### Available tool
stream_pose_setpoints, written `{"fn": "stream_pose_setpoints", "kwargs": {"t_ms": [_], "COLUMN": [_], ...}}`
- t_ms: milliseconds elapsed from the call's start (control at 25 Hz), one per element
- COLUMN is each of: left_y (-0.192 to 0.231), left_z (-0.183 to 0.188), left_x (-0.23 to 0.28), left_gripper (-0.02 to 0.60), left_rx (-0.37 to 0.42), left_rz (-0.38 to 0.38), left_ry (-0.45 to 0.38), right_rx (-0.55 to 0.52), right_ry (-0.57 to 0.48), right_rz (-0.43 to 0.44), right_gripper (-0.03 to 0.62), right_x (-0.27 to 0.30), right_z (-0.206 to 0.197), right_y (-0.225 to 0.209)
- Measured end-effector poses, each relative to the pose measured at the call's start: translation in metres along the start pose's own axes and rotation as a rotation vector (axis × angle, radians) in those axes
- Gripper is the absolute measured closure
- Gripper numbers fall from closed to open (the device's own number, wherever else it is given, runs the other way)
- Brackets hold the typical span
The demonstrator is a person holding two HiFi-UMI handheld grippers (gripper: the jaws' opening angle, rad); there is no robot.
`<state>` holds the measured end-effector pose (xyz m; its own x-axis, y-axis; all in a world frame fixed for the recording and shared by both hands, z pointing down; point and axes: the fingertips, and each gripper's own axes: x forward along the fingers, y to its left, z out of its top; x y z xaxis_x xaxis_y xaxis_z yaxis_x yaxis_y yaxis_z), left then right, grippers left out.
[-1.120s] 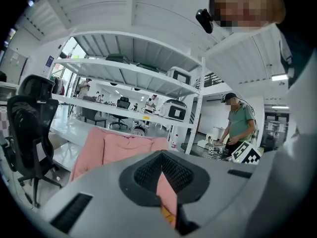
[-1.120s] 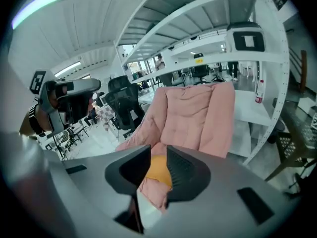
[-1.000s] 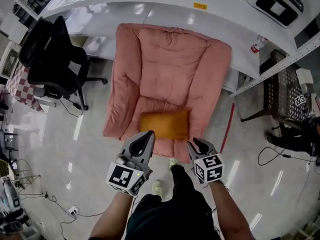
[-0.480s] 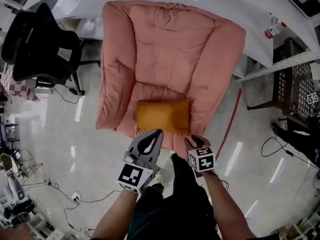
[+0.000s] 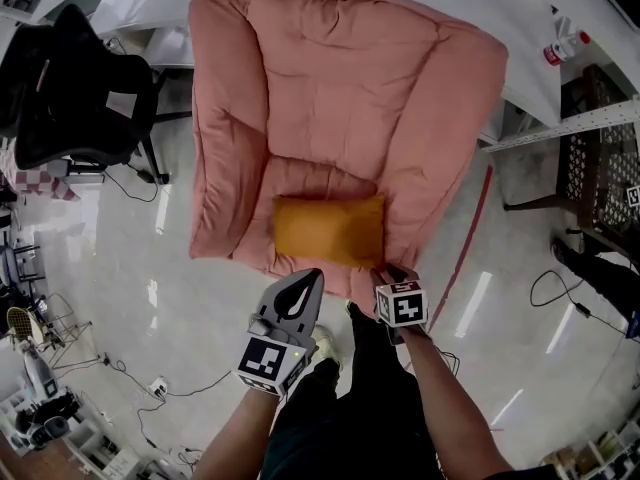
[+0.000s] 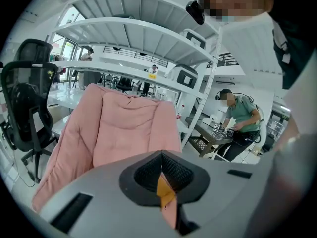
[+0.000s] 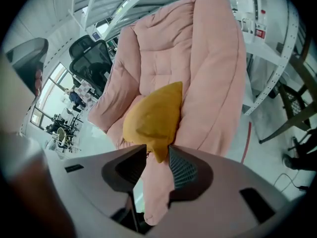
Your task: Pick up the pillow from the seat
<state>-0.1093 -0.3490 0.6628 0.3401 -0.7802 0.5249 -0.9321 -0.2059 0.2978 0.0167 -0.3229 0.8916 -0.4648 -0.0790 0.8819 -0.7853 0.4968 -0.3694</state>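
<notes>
An orange pillow [image 5: 328, 230] lies flat on the front of the seat of a pink padded armchair [image 5: 340, 88]. My right gripper [image 5: 392, 274] is at the pillow's near right corner. In the right gripper view its jaws [image 7: 157, 150] are opening, and the pillow's [image 7: 153, 115] pointed corner sits between the pads without being pressed. My left gripper [image 5: 308, 284] hovers just short of the seat's front edge, below the pillow's left half. Its jaws [image 6: 162, 155] meet at the tips, and only a sliver of pillow [image 6: 165, 190] shows through them.
A black office chair [image 5: 70, 88] stands left of the armchair. White shelving and a metal rack [image 5: 590, 128] stand to the right, with a bottle [image 5: 562, 48] on the shelf. Cables [image 5: 560, 293] lie on the glossy floor. A person [image 6: 240, 118] works at a bench beyond.
Both grippers have moved forward to the seat's front edge. The right one now reaches the pillow's near right corner, and its jaws have spread wider.
</notes>
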Motion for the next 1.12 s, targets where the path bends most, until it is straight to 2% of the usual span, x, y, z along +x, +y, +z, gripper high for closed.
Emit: {"fn": "stream_pose_setpoints", "kwargs": {"t_ms": [320,440,600,1040,1120], "left_y": [0.007,0.01,0.014,0.012,0.012], "left_z": [-0.004,-0.009,-0.012,-0.003,-0.002], "left_x": [-0.006,-0.016,-0.029,-0.071,-0.079], "left_gripper": [0.577,0.577,0.577,0.577,0.577], "left_rx": [-0.011,-0.017,-0.016,0.016,0.024], "left_rz": [0.011,0.015,0.023,0.035,0.036], "left_ry": [0.011,0.004,-0.015,-0.07,-0.077], "right_rx": [0.002,-0.011,-0.044,-0.126,-0.144], "right_ry": [0.07,0.077,0.064,0.02,-0.007], "right_rz": [-0.023,-0.036,-0.056,-0.203,-0.206], "right_gripper": [0.456,0.519,0.551,0.557,0.562], "right_x": [0.028,0.03,0.025,-0.006,-0.012], "right_z": [-0.004,-0.003,0.0,0.008,0.013], "right_y": [-0.007,-0.005,-0.002,0.02,0.032]}}
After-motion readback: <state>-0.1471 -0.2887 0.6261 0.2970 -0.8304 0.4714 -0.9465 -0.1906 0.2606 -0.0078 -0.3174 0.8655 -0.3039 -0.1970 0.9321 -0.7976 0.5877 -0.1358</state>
